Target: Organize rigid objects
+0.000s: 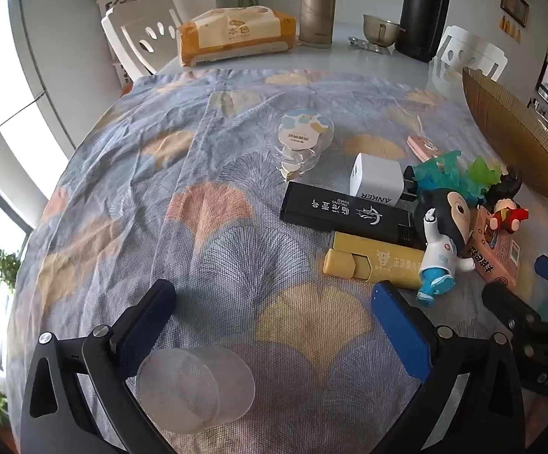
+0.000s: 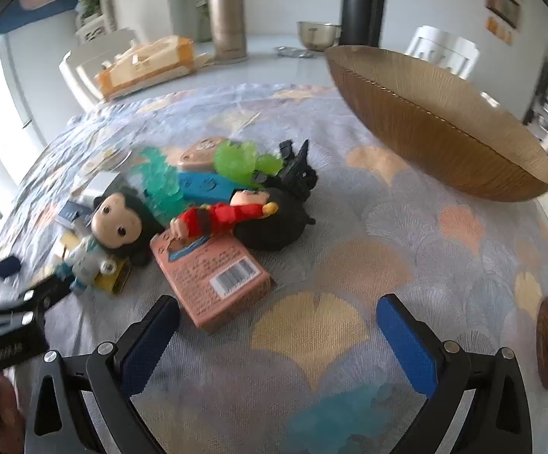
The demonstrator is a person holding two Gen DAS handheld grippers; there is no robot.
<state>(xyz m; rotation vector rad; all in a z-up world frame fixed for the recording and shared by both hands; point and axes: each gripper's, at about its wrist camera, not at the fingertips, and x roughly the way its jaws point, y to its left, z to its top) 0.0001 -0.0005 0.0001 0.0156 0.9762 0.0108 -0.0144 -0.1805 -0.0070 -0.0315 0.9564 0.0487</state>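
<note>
Object pile: small rigid items heaped on the patterned tablecloth, right of centre in the left wrist view, left of centre in the right wrist view.
Doll figurine: lies on a yellow box, covering its right end.
Pink carton: nearest the right gripper; far end under a red figurine.
Black box: right end behind the doll; white Anker charger touching its far side.
Green and teal pieces: translucent, shapes unclear.
Brown bowl: beyond the pile, cut off at the frame edge in the left wrist view.
Left gripper: jaws wide, nothing between; clear round container blurred, close to the lens.
Right gripper: jaws wide, empty, over bare cloth.
Open room: broad bare cloth left of the pile and below the bowl.
</note>
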